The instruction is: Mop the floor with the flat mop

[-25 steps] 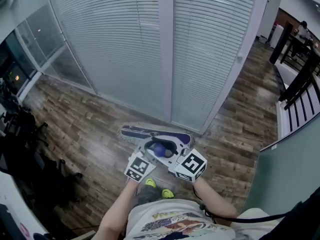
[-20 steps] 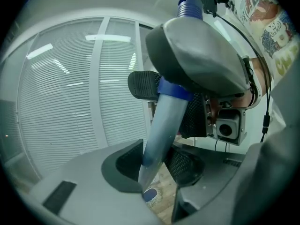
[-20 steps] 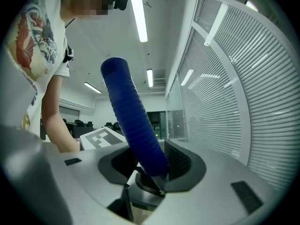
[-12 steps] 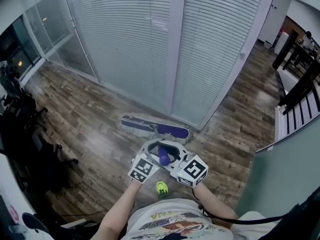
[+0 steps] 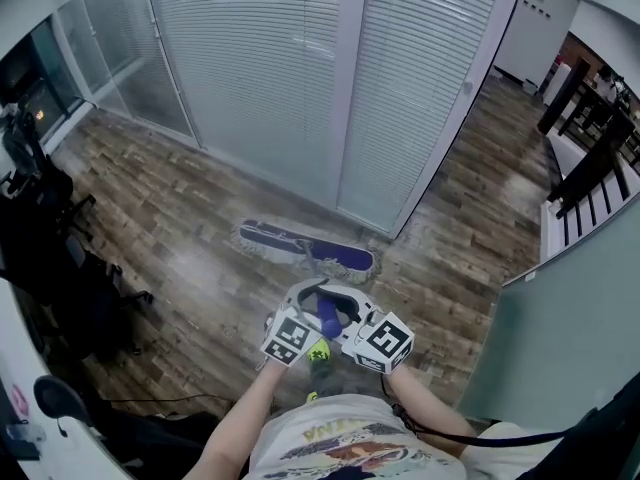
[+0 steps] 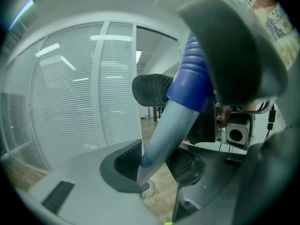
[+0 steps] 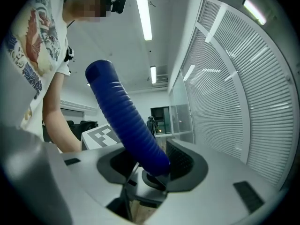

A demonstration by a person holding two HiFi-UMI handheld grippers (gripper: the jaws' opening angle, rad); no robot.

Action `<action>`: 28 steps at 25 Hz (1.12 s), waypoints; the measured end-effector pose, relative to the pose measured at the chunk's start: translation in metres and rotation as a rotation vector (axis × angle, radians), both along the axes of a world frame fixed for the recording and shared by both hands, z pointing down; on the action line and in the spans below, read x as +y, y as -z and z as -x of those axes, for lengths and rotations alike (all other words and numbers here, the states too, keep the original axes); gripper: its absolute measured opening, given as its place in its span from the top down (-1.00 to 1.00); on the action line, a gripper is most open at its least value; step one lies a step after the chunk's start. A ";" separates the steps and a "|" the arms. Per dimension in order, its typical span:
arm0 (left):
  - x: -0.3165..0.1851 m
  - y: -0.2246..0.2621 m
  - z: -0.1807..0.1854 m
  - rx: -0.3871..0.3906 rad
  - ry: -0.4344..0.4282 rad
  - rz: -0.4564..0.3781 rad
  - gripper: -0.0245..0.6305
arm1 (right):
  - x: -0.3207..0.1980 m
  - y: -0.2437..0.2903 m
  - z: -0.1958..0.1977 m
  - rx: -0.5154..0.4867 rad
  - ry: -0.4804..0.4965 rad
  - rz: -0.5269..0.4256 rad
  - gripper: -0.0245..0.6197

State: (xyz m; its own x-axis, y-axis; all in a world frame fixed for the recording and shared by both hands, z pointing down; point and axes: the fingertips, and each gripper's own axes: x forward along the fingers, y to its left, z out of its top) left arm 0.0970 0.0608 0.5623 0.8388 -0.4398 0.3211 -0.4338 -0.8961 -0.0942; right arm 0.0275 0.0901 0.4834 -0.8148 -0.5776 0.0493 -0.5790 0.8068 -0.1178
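Wood-plank floor (image 5: 150, 198) runs out beneath you to a wall of glass panels hung with white blinds (image 5: 250, 78), and a dark railing (image 5: 590, 168) stands off to your right. Out ahead is the flat mop: its purple head (image 5: 305, 249) lies flat on the planks near the foot of the blinds. It sits at a slant, right end nearer to you.

You've got both grippers bunched together low in front of your body, both on the handle (image 5: 328, 315). Your left gripper (image 6: 157, 161) takes the pale shaft (image 6: 171, 123) below the blue part. The shaft runs between its fingers (image 6: 125, 161), and the textured pads sit against it on both sides. Those fingers have just been easing wider, but the shaft is between them and held.

Your right gripper (image 7: 151, 165) is on the blue ribbed grip (image 7: 126, 121), at its lower end. Its fingers (image 7: 182, 162) have just been opening a touch too, with the grip clamped between the pads. The top of the grip sticks up free above that gripper.

Down at your feet, one yellow-green shoe (image 5: 319, 351) peeks out between the two marker cubes.
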 end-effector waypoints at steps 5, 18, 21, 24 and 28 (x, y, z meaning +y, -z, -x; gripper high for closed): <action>0.081 -0.007 0.012 -0.008 0.013 -0.011 0.55 | 0.083 -0.008 0.014 0.014 0.046 0.005 0.38; 0.204 0.000 0.025 -0.014 0.092 0.000 0.55 | 0.212 -0.002 0.027 0.004 0.192 0.016 0.35; 0.224 0.002 0.016 -0.012 0.121 0.002 0.55 | 0.234 0.001 0.018 0.008 0.226 0.019 0.34; 0.250 -0.001 0.002 -0.016 0.148 0.003 0.55 | 0.262 -0.002 0.002 0.012 0.255 0.021 0.34; 0.290 -0.007 -0.016 -0.013 0.187 -0.009 0.55 | 0.306 -0.008 -0.017 0.016 0.297 0.006 0.34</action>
State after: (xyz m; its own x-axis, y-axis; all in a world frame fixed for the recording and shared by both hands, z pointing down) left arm 0.1126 0.3503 0.5695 0.7378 -0.5907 0.3267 -0.5917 -0.7989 -0.1083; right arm 0.0449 0.3958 0.4915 -0.9472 -0.3139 0.0656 -0.3197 0.9404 -0.1156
